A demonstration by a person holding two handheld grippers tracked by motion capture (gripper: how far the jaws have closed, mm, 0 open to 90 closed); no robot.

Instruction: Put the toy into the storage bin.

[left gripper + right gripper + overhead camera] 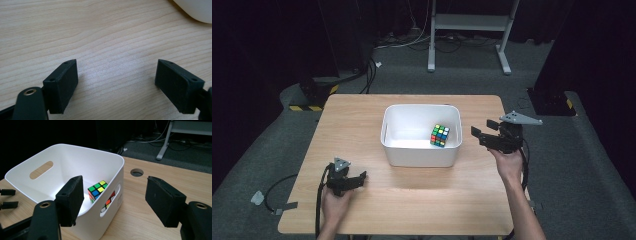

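The multicoloured puzzle cube (439,135) lies inside the white plastic bin (420,152), near its right wall. The right gripper (478,136), jaws apart and empty, hovers beside the bin, seemingly between release and retreat. The left gripper (360,178) rests open on the wooden table (422,195).

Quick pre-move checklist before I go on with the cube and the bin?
1. Cube inside bin, at its right side: ok.
2. Right gripper empty, jaws apart, beside the bin's right wall: ok.
3. Left gripper empty, jaws open over bare table: ok.
4. Bin upright on the table: ok.
5. Cube lying flat on the bin floor: cannot tell.
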